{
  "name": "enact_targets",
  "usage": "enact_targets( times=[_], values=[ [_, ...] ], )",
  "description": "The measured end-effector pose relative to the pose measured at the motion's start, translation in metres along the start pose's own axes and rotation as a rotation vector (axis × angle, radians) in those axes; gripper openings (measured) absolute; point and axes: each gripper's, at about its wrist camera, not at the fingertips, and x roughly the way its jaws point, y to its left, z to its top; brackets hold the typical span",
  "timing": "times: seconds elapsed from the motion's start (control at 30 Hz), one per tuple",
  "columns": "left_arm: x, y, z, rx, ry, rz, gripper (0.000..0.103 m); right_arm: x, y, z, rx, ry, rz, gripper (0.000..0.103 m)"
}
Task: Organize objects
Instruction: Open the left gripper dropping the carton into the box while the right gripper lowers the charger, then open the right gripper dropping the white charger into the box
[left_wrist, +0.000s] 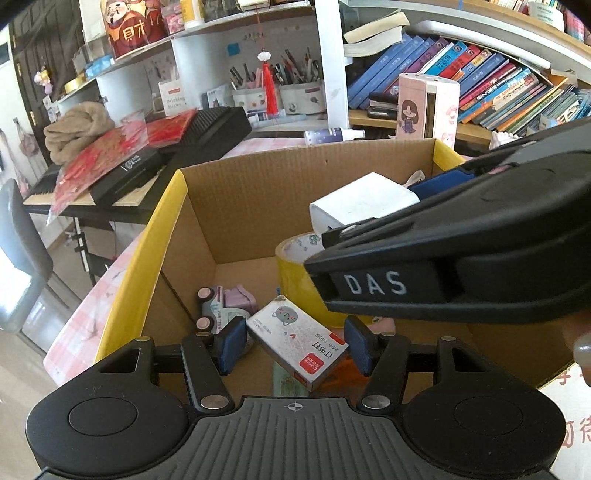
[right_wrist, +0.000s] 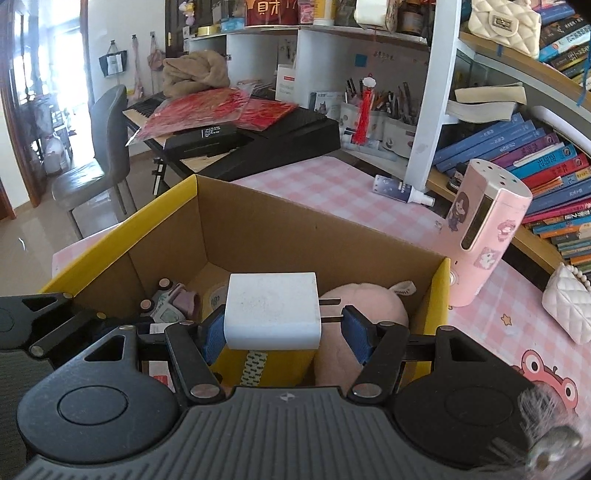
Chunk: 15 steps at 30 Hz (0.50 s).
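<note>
A yellow-edged cardboard box (left_wrist: 177, 206) stands on the pink checked desk. My left gripper (left_wrist: 295, 341) is open inside the box, with a white staple box (left_wrist: 295, 339) lying tilted between its pads, not squeezed. My right gripper (right_wrist: 284, 330) has its jaws apart; a white charger plug (right_wrist: 271, 310) rests against the left pad, its prongs pointing at the right pad, above the box (right_wrist: 258, 206). From the left wrist view the right gripper (left_wrist: 461, 258) and the plug (left_wrist: 362, 203) hang over the box. Inside lie a toy truck (left_wrist: 221, 306), a yellow tape roll (left_wrist: 295, 273) and a pink plush (right_wrist: 362, 306).
A pink cylindrical device (right_wrist: 484, 236) stands right of the box, with a white quilted purse (right_wrist: 569, 306) and a spray bottle (right_wrist: 402, 190) on the desk. Bookshelves (right_wrist: 535, 158) line the right. A keyboard piled with black boxes and red paper (right_wrist: 229, 125) and a chair (right_wrist: 99, 147) are behind.
</note>
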Motion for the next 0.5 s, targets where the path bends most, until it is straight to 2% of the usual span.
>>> enact_targets(
  times=[0.1, 0.4, 0.5],
  values=[
    [-0.004, 0.0, -0.001, -0.001, -0.008, 0.009, 0.065, 0.001, 0.002, 0.003, -0.011, -0.004, 0.005, 0.062],
    [-0.025, 0.004, -0.002, 0.0, -0.055, 0.015, 0.068, 0.003, 0.005, 0.013, -0.029, -0.027, 0.009, 0.062],
    [-0.033, 0.009, -0.004, -0.008, -0.07, 0.018, 0.073, 0.005, 0.008, 0.017, -0.044, -0.027, 0.016, 0.062]
  ],
)
